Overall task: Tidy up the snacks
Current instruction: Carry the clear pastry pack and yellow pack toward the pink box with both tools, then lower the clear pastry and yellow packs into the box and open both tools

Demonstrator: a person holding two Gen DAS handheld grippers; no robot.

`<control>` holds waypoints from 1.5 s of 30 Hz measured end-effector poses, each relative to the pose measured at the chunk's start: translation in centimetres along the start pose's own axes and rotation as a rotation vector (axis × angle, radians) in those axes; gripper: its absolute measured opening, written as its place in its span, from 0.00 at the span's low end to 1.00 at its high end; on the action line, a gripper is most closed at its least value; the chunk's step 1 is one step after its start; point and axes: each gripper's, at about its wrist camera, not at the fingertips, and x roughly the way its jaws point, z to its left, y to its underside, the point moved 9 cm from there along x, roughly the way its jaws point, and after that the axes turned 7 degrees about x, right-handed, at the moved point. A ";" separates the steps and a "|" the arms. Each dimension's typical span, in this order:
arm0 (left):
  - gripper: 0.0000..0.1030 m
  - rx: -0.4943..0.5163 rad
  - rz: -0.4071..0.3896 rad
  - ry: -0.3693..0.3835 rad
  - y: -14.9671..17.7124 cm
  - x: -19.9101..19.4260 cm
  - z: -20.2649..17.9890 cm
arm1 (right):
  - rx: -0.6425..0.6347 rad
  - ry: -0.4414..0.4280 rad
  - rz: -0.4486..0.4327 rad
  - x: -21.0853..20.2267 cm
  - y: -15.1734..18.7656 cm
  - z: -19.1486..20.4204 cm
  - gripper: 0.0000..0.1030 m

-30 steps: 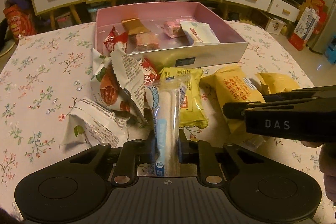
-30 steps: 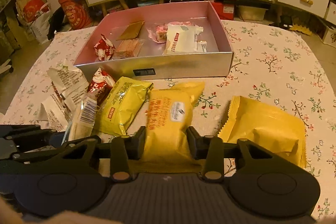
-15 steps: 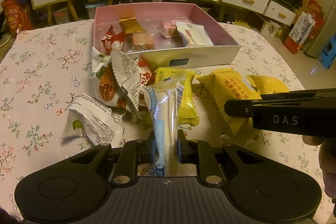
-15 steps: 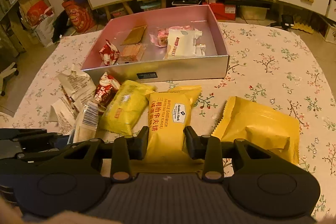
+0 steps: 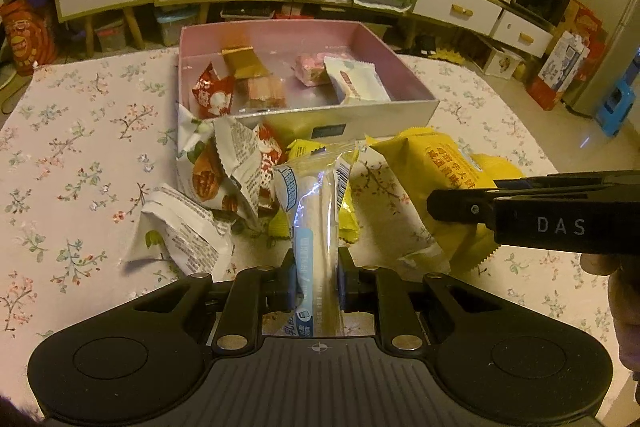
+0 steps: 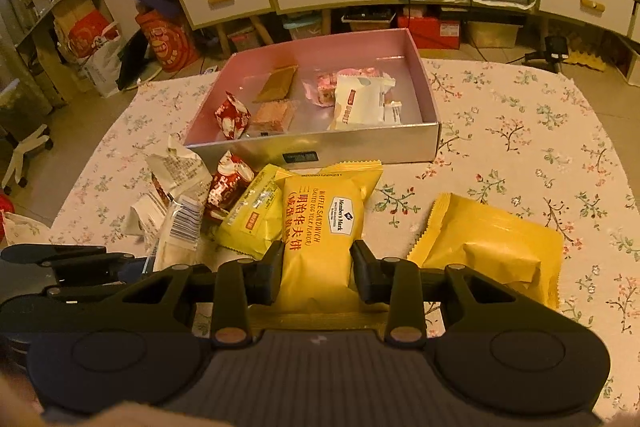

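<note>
**Both grippers holding a snack each, near side of the box**

Left wrist view: left gripper [image 5: 317, 277] points down over the table, jaws narrow and clamped on a clear stick packet [image 5: 316, 211] w/ blue print. Packet stands up between the pads, top end leaning toward the pink box [image 5: 400, 107]. Right gripper [image 5: 448, 205] reaches in from the right edge, side-on; part of a hand [image 5: 624, 303] shows under it. Box sits at the table's far middle, open top, a few small snacks inside: red packet [image 5: 212, 95], brown wafer [image 5: 244, 61], white packet [image 5: 356, 85]. Loose pile lies just in front of the box's near wall; white nut packets [image 5: 208, 167] on its left side. Left of the pile the floral tablecloth [image 5: 80, 155] is bare.

Right wrist view: right gripper [image 6: 318, 273] also tilts down, jaws narrow-ish and pressed on the sides of a yellow waffle sandwich packet [image 6: 328, 223]. Packet is long, puffy, label facing up, far end pointing at the box [image 6: 360, 145] but not touching it. A 2nd yellow packet [image 6: 492, 247] lies flat just to the right, apart from the held one. Smaller yellow packet [image 6: 252, 219] touches it on the left. Left gripper's side is visible low left. Right of the box the cloth is bare out to the table edge [image 6: 600, 131].
</note>
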 end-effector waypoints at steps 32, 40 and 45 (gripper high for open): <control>0.15 -0.108 -0.053 -0.035 -13.7 6.2 1.7 | 0.003 0.055 -0.108 5.5 -13.4 -3.1 0.32; 0.16 -0.141 -0.014 -0.064 -13.7 9.8 3.2 | 0.006 0.058 -0.065 8.7 -13.7 -4.1 0.32; 0.16 -0.122 -0.008 -0.096 -13.6 10.9 3.8 | 0.009 0.062 -0.046 10.0 -13.2 -3.6 0.32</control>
